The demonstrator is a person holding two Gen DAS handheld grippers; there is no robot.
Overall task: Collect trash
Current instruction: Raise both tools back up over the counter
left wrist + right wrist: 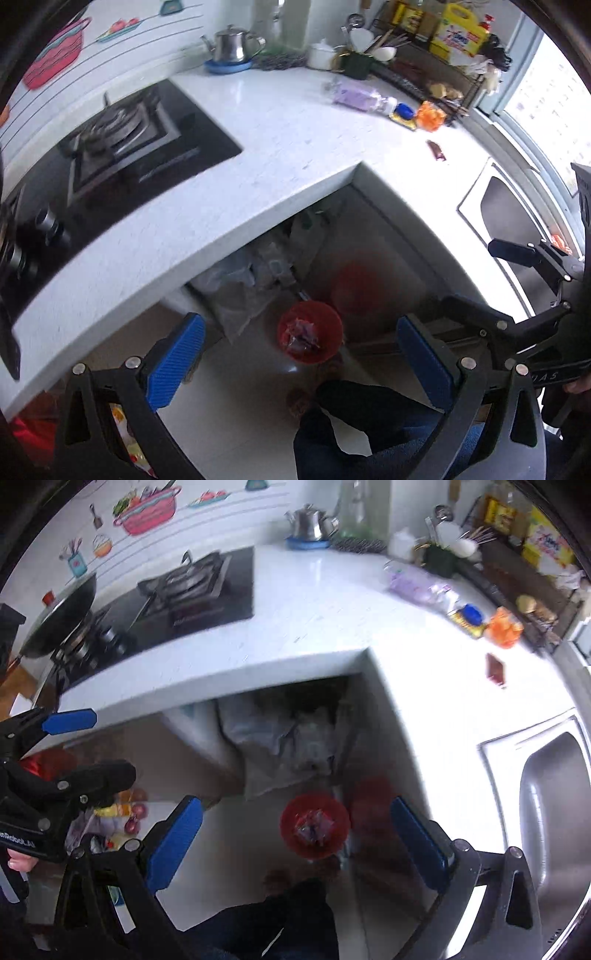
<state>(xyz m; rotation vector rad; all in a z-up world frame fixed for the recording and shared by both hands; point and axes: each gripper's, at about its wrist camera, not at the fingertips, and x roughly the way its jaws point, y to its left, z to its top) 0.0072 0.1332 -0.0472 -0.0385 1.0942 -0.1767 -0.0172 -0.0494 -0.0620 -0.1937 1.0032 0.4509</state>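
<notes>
A red trash bin (309, 334) stands on the floor below the counter corner, with wrappers inside; it also shows in the right wrist view (314, 825). My left gripper (301, 363) is open and empty, held high above the bin. My right gripper (299, 843) is open and empty, also above the bin. On the white counter (280, 122) lie a small brown wrapper (437, 150), an orange crumpled wrapper (430, 115), a yellow-blue packet (403, 112) and a purple plastic bag (356, 96). The brown wrapper (495, 670) and orange wrapper (504, 627) show in the right view too.
A black gas stove (122, 147) sits on the counter's left. A steel sink (554, 812) is at the right. A steel kettle (232, 46), a utensil holder and a rack of bottles line the back. Plastic bags (251, 284) lie under the counter. The person's legs are below.
</notes>
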